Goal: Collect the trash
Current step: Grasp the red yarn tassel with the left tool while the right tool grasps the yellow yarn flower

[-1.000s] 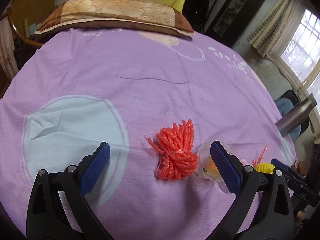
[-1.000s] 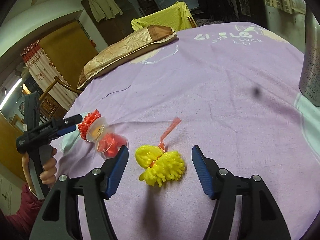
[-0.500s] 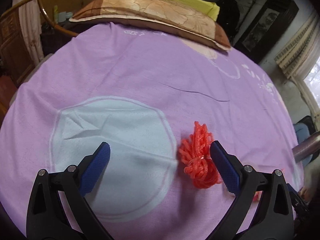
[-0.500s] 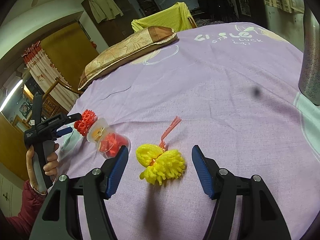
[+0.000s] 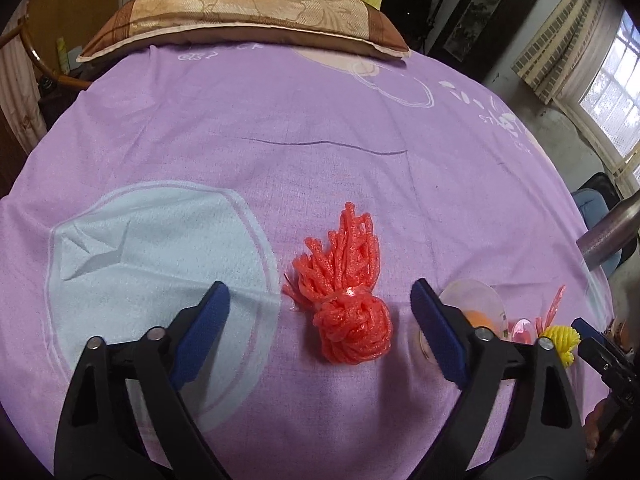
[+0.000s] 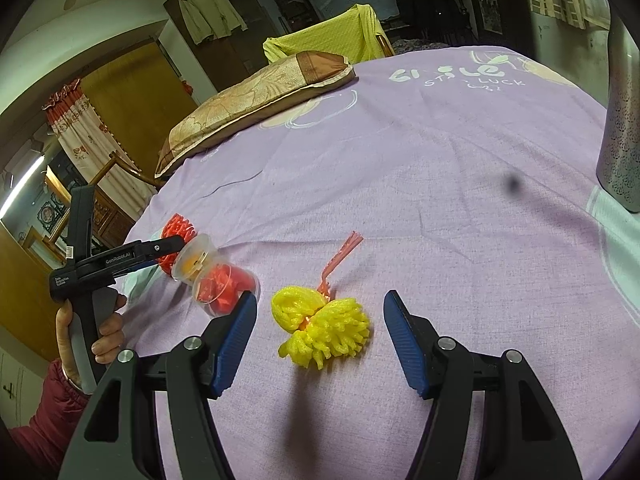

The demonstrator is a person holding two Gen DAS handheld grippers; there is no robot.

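A red foam-net bundle [image 5: 344,304] lies on the purple bedsheet [image 5: 280,128], between the open blue-padded jaws of my left gripper [image 5: 320,332], which is empty. A yellow foam-net bundle [image 6: 320,330] with a pink strip [image 6: 340,256] lies between the open jaws of my right gripper [image 6: 320,344], also empty. A clear plastic cup [image 6: 212,272] with red and orange bits lies on its side between the two bundles; it also shows in the left wrist view [image 5: 476,312]. The red bundle [image 6: 178,236] shows behind the left gripper [image 6: 160,254] in the right wrist view.
A brown and gold pillow [image 5: 248,20] lies at the far edge of the bed. A steel bottle [image 6: 622,120] stands at the right. A wooden chair [image 6: 116,168] and a curtain stand beyond the bed's left side.
My left gripper swung left and then back right, and now has the red bundle centred between its jaws. My right gripper has held still over the yellow bundle.
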